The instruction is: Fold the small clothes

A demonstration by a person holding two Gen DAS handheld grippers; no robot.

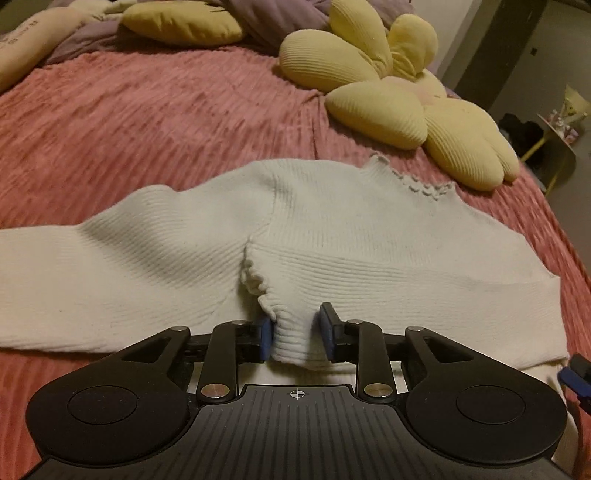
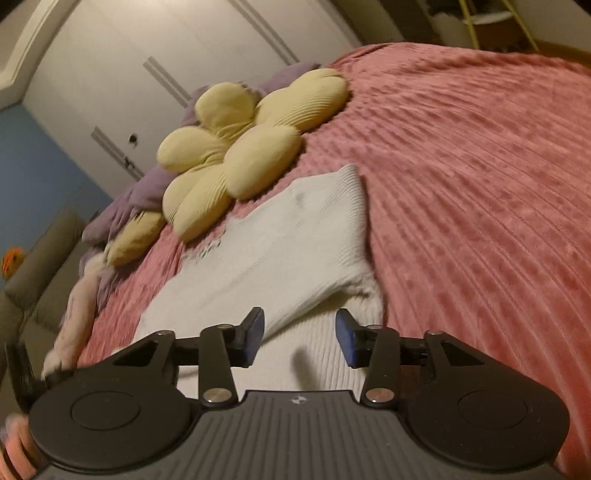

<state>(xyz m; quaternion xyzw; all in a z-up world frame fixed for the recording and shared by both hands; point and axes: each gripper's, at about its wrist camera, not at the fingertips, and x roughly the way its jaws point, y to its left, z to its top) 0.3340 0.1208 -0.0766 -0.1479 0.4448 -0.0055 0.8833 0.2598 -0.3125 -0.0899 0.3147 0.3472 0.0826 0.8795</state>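
A small white ribbed knit sweater (image 1: 332,236) lies flat on the pink bedspread (image 1: 147,122), one sleeve stretched to the left. My left gripper (image 1: 295,338) is open at the near hem, its blue pads (image 1: 266,338) on either side of a ruffled fold of the hem. The sweater also shows in the right wrist view (image 2: 280,258). My right gripper (image 2: 301,341) is open just above the sweater's right part, with nothing between its blue pads (image 2: 347,341). Its tip shows at the right edge of the left wrist view (image 1: 576,376).
A yellow flower-shaped cushion (image 1: 399,92) lies just beyond the sweater's collar, also in the right wrist view (image 2: 236,155). A purple blanket (image 1: 266,18) and another yellow cushion (image 1: 184,22) lie at the bed's far end. The bed edge runs on the right, with a small table (image 1: 561,136) beyond.
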